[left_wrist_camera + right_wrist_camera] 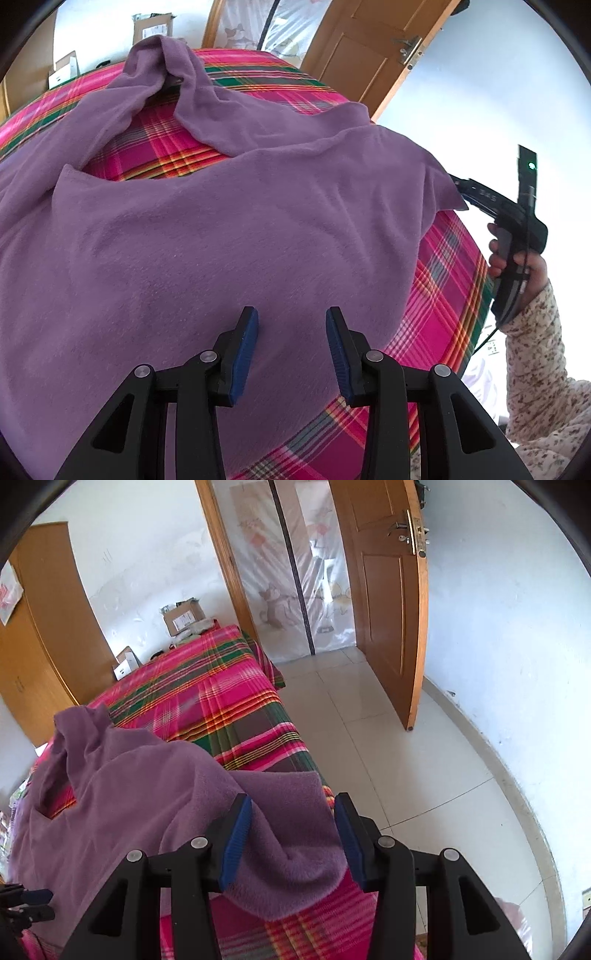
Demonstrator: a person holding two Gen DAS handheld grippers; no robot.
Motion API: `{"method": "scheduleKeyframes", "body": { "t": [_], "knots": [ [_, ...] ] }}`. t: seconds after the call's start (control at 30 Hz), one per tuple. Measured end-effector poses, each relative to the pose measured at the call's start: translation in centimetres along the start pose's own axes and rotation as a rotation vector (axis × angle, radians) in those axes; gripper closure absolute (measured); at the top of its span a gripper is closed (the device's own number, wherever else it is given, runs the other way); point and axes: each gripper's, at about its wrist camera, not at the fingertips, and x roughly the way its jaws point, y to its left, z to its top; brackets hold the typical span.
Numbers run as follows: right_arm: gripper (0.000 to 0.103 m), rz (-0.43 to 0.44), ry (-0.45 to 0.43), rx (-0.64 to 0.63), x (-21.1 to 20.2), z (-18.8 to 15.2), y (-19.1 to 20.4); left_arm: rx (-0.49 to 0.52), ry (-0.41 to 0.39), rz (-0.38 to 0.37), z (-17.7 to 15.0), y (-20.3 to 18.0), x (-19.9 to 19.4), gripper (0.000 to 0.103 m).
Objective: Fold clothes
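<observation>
A brown cardboard box (183, 617) stands far beyond the right tongs (293, 843) at the bed's far end, flaps up; what it holds is too small to make out. A white box (123, 668) sits nearer. The purple garment (221, 240), soft and fleecy, lies spread in loose folds on the bed's pink, green and yellow plaid cover (221, 694). The left tongs (291, 356) hover over its broad middle, blue ribbed pads parted, gripping nothing. The right tongs stand wide at the garment's corner; a limp fold lies between the pads, seemingly unpinched. A hand (517, 266) in a floral sleeve (535, 350) holds them.
</observation>
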Motion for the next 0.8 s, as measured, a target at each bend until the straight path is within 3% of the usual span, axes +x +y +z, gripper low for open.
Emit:
{"method": "scheduleKeyframes", "body": {
  "t": [0.37, 0.47, 0.53, 0.63, 0.8],
  "knots": [
    [0.058, -0.009, 0.048, -0.036, 2.0, 0.6, 0.7, 0.047, 0.006, -0.021, 1.2, -2.1, 0.7, 0.063],
    [0.069, -0.008, 0.043, -0.058, 2.0, 0.5, 1.0, 0.066, 0.017, -0.018, 1.7, -2.9, 1.4, 0.063],
    [0.085, -0.008, 0.038, -0.075, 2.0, 0.5, 1.3, 0.070, 0.024, -0.023, 2.0, -3.3, 1.8, 0.063],
    [0.091, 0.000, 0.030, -0.088, 1.8, 0.7, 1.6, 0.071, 0.032, -0.032, 2.5, -3.5, 2.4, 0.063],
    [0.093, 0.015, -0.025, -0.061, 0.7, 0.9, 0.9, 0.064, 0.038, -0.038, 2.8, -3.2, 2.9, 0.063]
  ]
}}
